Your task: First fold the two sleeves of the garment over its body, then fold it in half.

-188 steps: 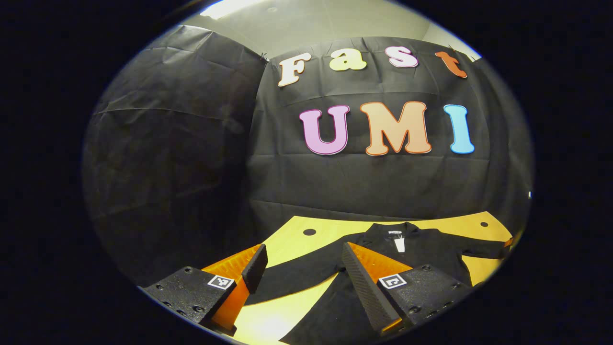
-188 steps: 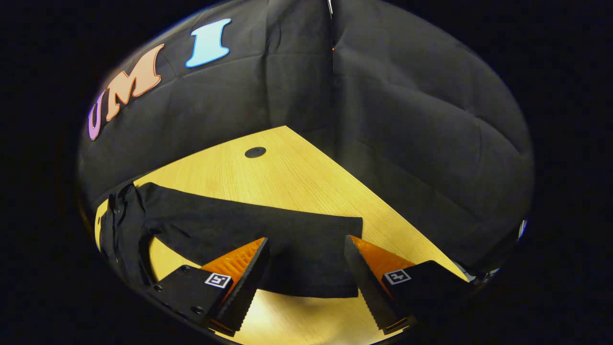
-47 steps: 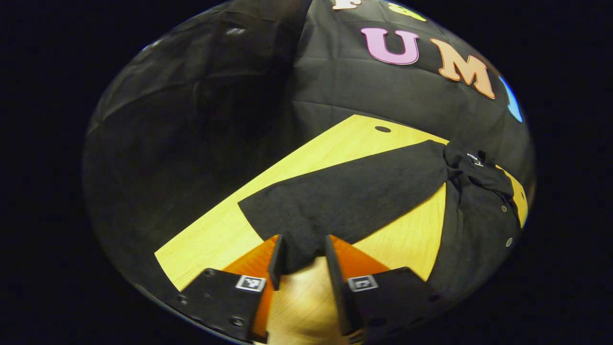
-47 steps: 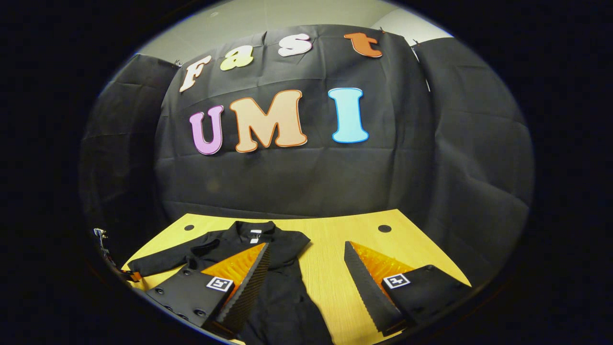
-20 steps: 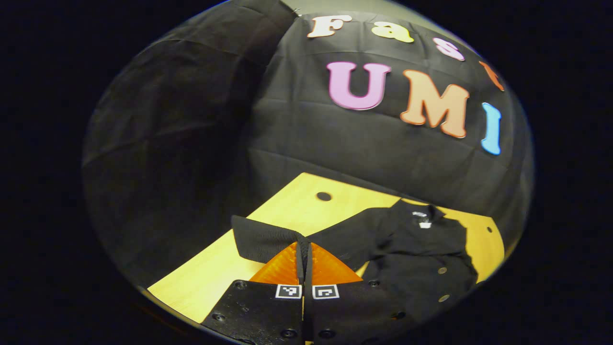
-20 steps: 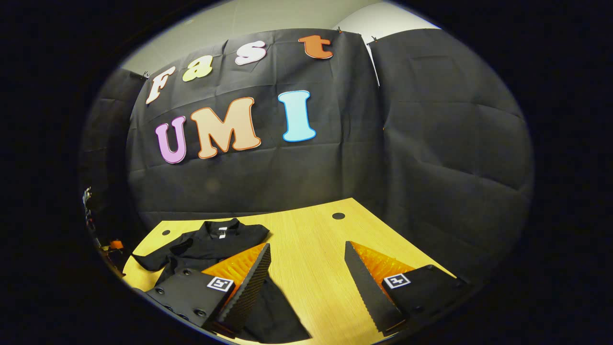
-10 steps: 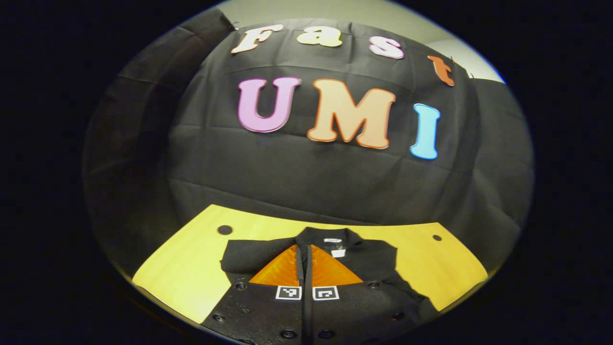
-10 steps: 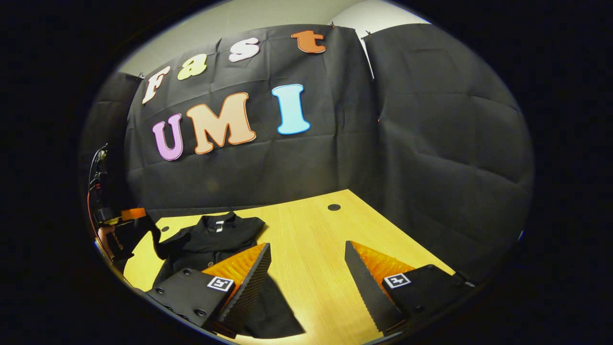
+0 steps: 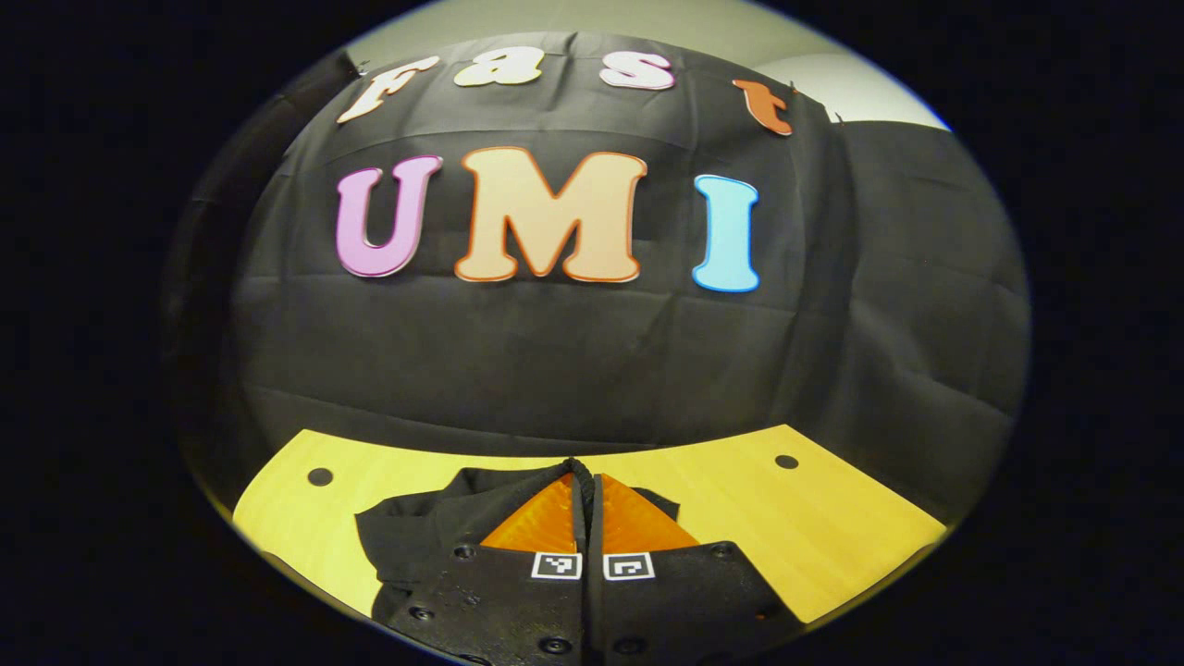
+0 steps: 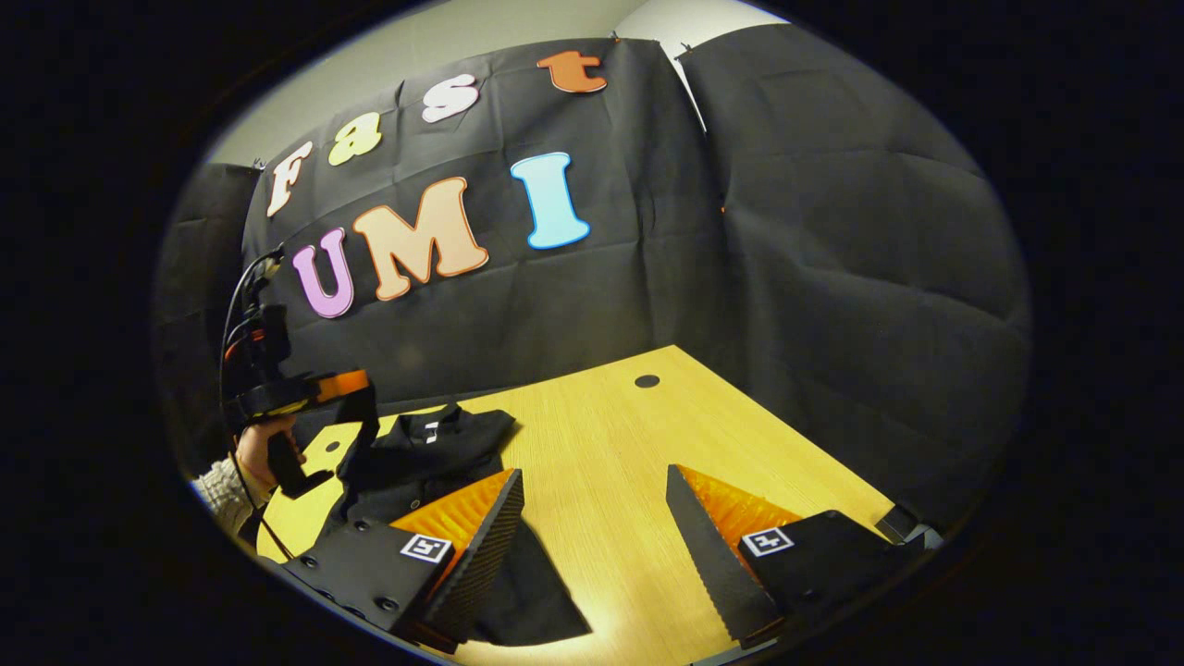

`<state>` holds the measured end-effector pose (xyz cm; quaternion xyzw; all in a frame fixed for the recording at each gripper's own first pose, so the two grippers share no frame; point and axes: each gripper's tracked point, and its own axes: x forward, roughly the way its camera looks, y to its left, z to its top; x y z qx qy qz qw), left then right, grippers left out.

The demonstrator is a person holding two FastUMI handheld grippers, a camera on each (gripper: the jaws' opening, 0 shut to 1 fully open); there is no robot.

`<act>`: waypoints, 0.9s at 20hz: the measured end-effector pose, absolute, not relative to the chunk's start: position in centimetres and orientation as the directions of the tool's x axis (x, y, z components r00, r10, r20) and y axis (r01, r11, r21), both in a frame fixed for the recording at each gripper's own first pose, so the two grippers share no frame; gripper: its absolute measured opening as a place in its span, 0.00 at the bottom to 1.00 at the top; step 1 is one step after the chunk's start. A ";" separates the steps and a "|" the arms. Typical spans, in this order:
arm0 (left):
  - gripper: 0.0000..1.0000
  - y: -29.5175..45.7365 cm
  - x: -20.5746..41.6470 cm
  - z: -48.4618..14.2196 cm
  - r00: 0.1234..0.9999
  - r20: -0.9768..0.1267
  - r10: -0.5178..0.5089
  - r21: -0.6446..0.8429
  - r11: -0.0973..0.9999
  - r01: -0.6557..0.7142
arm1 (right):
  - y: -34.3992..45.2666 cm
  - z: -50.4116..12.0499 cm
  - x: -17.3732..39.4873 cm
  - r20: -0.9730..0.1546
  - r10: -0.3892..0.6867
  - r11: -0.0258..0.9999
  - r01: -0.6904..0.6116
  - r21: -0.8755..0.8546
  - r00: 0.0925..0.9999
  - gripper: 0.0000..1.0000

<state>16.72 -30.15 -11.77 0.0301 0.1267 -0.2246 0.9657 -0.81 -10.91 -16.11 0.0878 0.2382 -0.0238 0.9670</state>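
One black shirt [image 10: 421, 453] lies on one yellow wooden table [image 10: 601, 481]. It sits toward the left part of the table in the right gripper view, with its collar pointing to the booth wall.

There are two grippers. The left gripper [image 9: 585, 481] has its two fingers pressed together, and a thin bit of black cloth is pinched between the tips. That cloth is one sleeve [image 9: 421, 513] of the shirt, and it hangs from the tips in front of the shirt. In the right gripper view the same left gripper [image 10: 365, 412] is held up over the left side of the shirt. One hand [image 10: 259, 458] holds its handle, and a light knitted cuff [image 10: 220, 490] shows at the wrist.

The right gripper [image 10: 592, 490] has its two fingers spread wide apart. Nothing is between them but bare table. Its left finger [image 10: 476, 546] is over the lower edge of the shirt; I cannot tell if it touches.

The table has round dark holes [image 9: 320, 476] near its back edge. Two show in the left gripper view, one at each back corner. The right gripper view shows one hole by the far edge.
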 end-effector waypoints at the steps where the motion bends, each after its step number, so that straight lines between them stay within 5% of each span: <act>1: 0.00 -31.4 17.0 -12.2 0.861 -0.260 -0.437 0.003 0.891 0.454 | -10.9 -16.1 -0.8 -0.468 0.000 0.983 0.086 0.162 0.884 0.97; 14: 0.05 -38.0 19.0 -21.7 0.821 -0.381 -0.425 -0.010 0.890 0.457 | -14.1 -18.4 -3.1 -0.535 -0.029 0.976 0.140 0.167 0.844 0.98; 18: 0.54 -40.1 18.1 -21.7 0.802 -0.389 -0.454 -0.031 0.876 0.481 | -13.5 -18.9 -3.8 -0.541 -0.022 0.981 0.123 0.153 0.841 0.94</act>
